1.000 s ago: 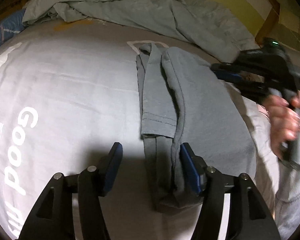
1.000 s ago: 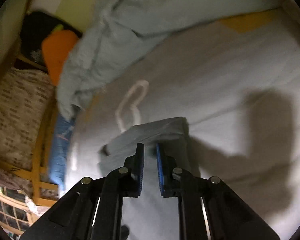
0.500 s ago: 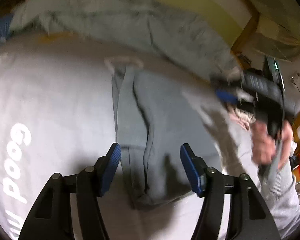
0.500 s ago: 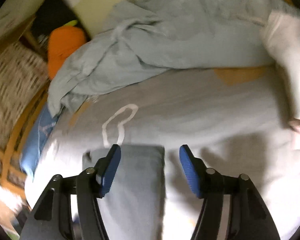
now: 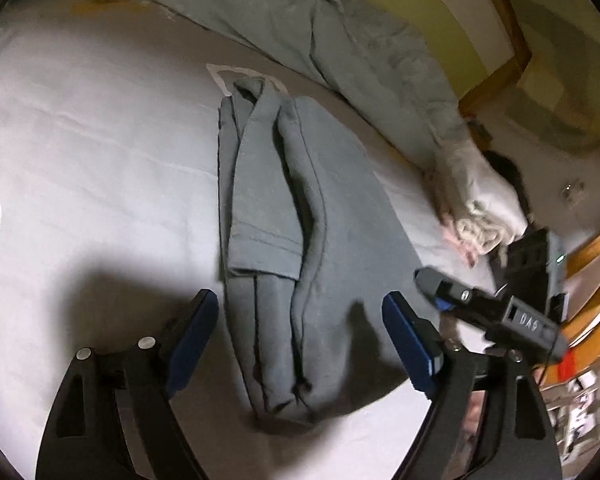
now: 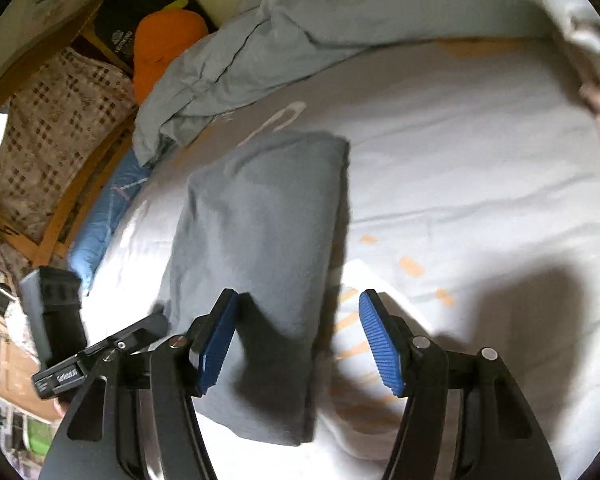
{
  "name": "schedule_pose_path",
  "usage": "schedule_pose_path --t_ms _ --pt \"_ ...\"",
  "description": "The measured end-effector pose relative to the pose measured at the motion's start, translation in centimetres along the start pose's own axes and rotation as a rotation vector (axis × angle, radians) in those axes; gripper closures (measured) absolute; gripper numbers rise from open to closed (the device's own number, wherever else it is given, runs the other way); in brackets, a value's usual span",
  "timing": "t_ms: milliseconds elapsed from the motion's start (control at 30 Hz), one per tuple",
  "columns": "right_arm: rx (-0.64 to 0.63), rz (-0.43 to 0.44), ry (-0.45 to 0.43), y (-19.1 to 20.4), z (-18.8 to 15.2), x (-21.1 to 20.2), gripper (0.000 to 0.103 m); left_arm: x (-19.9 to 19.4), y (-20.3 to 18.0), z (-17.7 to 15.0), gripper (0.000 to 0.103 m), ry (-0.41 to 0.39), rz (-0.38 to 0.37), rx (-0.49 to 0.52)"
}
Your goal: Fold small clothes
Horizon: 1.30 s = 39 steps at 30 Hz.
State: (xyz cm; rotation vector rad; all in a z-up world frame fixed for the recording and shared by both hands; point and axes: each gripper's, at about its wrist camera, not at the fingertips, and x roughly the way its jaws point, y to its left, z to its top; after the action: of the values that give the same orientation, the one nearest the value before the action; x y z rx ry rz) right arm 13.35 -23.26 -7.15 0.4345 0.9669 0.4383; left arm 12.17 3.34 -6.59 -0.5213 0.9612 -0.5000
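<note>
A grey garment (image 5: 300, 240), folded into a long strip with its sleeve tucked on top, lies on the white bedsheet (image 5: 100, 160). My left gripper (image 5: 304, 340) hovers over its near end. The jaws are opening, with the cloth below and between the blue pads (image 5: 196, 332), which do not press on it. In the right wrist view the same garment (image 6: 260, 220) runs away from my right gripper (image 6: 298, 344). That gripper is open, with the cloth's right edge under the gap between its pads. Each gripper shows at the other view's edge: right gripper (image 5: 440, 292), left gripper (image 6: 148, 328).
A crumpled pale blue duvet (image 5: 300, 20) lies across the far side of the bed. A pale cloth bundle (image 5: 480, 208) sits to the right. The wooden bed frame (image 5: 500, 60), an orange cushion (image 6: 164, 44) and a blue pillow (image 6: 100, 220) border the mattress.
My right gripper went from nearly shut to open and drew back along the garment toward its near end. The left jaws spread wider and the left view swung right.
</note>
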Motion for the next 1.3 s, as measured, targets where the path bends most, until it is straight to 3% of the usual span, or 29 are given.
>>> schedule_pose_path --t_ms 33,67,100,167,200,267,333,500,567,767,900,1067,1233,1300 --pt "0.014 0.034 0.014 -0.3 -0.2 0.4 0.04 0.0 0.1 0.1 0.036 -0.005 -0.013 -0.002" --pt "0.031 0.06 0.025 -0.4 -0.2 0.9 0.04 0.1 0.3 0.1 0.057 0.0 -0.026 -0.007" --pt "0.057 0.089 0.034 -0.7 -0.3 1.5 0.04 0.4 0.5 0.2 0.069 0.007 -0.02 -0.015" --pt "0.069 0.114 0.03 -0.8 -0.5 2.2 0.046 0.6 0.6 0.0 0.077 -0.003 -0.01 -0.005" --pt "0.056 0.112 0.02 -0.5 -0.7 2.5 0.059 0.4 0.1 -0.1 0.08 -0.019 0.007 0.013" --pt "0.028 0.089 -0.004 0.3 -0.8 2.5 0.07 -0.3 -1.4 -0.4 0.084 -0.046 0.049 0.084" --pt "-0.02 0.076 -0.054 1.6 -1.0 1.5 0.074 -1.3 -3.7 -0.4 0.085 -0.098 0.077 0.18" --pt "-0.083 0.069 -0.117 3.7 -0.2 -2.7 0.075 -3.6 -9.6 0.7 0.085 -0.182 0.042 0.294" --pt "-0.109 0.065 -0.154 4.2 0.5 -5.3 0.075 -4.0 -12.4 1.7 0.085 -0.216 0.005 0.328" --pt "-0.188 -0.044 -0.378 3.8 5.1 -17.0 0.075 -1.9 -24.4 6.9 0.085 -0.309 -0.139 0.463" --pt "-0.216 -0.158 -0.54 0.9 9.4 -25.8 0.075 1.9 -31.8 10.3 0.085 -0.342 -0.239 0.518" --pt "-0.218 -0.306 -0.639 -3.8 12.9 -31.9 0.075 9.5 -38.3 12.7 0.084 -0.31 -0.229 0.575" --pt "-0.092 -0.383 -0.615 -12.7 14.6 -31.2 0.075 19.6 -38.8 11.9 0.084 -0.163 -0.141 0.575" --pt "-0.032 -0.42 -0.573 -16.3 14.2 -29.0 0.075 23.3 -37.9 10.8 0.08 -0.131 -0.056 0.578"
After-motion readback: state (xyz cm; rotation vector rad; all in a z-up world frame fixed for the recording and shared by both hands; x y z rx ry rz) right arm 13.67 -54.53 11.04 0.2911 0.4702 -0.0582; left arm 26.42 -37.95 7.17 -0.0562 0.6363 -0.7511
